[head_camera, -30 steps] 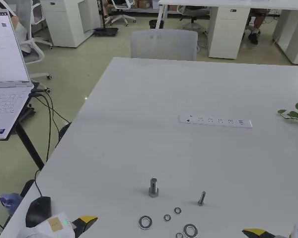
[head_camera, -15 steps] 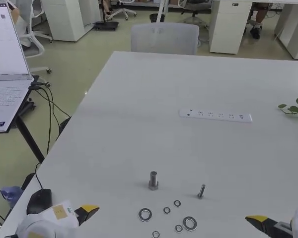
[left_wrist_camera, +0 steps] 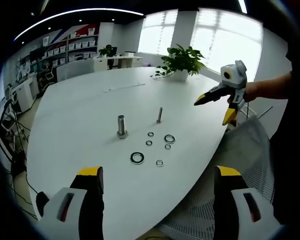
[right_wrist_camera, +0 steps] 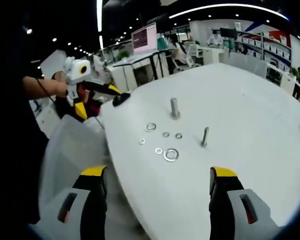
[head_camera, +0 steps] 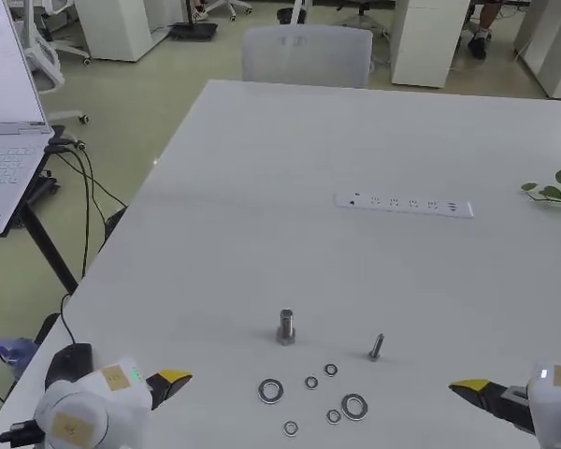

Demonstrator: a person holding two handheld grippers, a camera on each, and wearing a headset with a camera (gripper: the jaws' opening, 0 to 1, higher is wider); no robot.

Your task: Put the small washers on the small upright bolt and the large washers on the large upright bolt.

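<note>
A large upright bolt and a thinner small upright bolt stand near the white table's front edge. Loose in front of them lie two large washers and several small washers. My left gripper hovers at the front left corner, open and holding nothing. My right gripper is at the front right, also open and holding nothing. The left gripper view shows the large bolt and small bolt beyond its jaws. The right gripper view shows the large bolt and small bolt from the other side.
A white power strip lies mid-table and a potted plant sits at the right edge. A grey chair stands at the far end. A laptop on a stand and cables are left of the table.
Both grippers have come further into the head view from the bottom corners. The bolts and washers have not moved on the table; the picture has shifted with the head.
</note>
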